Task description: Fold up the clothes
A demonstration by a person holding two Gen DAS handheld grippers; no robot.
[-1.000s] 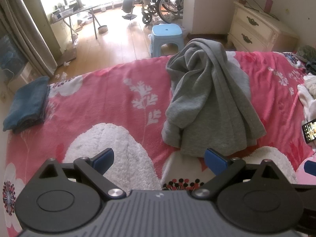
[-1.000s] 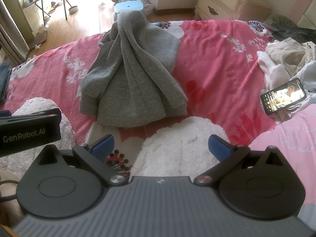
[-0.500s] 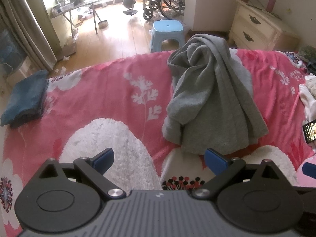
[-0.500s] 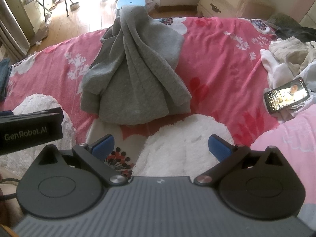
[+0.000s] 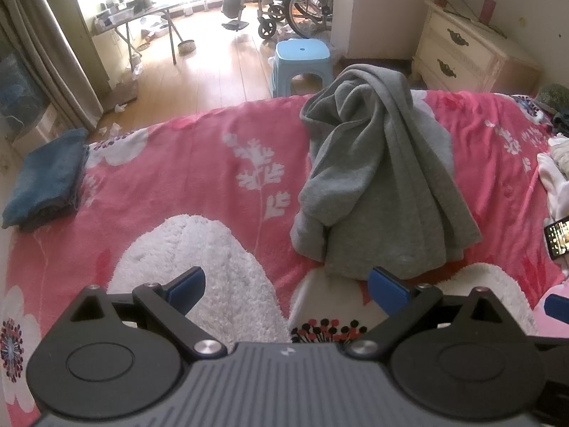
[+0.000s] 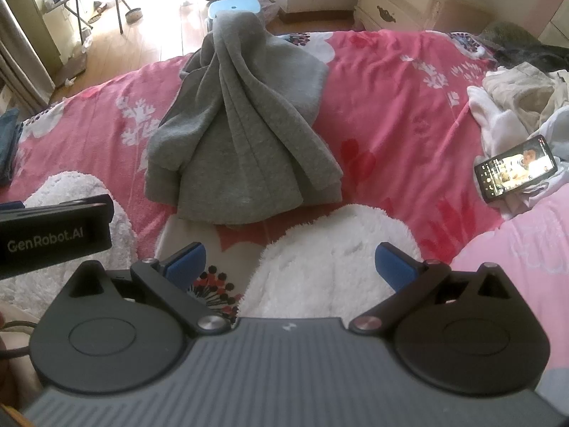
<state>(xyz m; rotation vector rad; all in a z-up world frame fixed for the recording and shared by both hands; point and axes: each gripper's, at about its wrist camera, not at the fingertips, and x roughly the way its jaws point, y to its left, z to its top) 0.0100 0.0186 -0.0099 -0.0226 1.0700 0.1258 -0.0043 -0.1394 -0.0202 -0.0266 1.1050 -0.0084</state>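
A grey sweatshirt [image 5: 380, 178] [image 6: 245, 135] lies crumpled in a loose heap on the pink flowered bedspread [image 5: 199, 163] [image 6: 391, 106], its far end bunched near the bed's far edge. My left gripper [image 5: 288, 286] hovers open just short of the heap's near hem, nothing between its blue fingertips. My right gripper [image 6: 290, 263] is open too, above a white fluffy patch, a short way in front of the hem. The left gripper's body [image 6: 53, 227] shows at the left edge of the right wrist view.
A folded blue garment [image 5: 46, 181] rests at the bed's left edge. A phone [image 6: 515, 167] and a pile of pale clothes [image 6: 519, 99] lie on the right. Beyond the bed stand a blue stool [image 5: 302, 60], a cream nightstand [image 5: 469, 57] and a wheelchair [image 5: 295, 0].
Both grippers have crept forward and slightly lower toward the sweatshirt, which now sits a little lower in both views. The jaws stay wide apart and the cloth has not moved.
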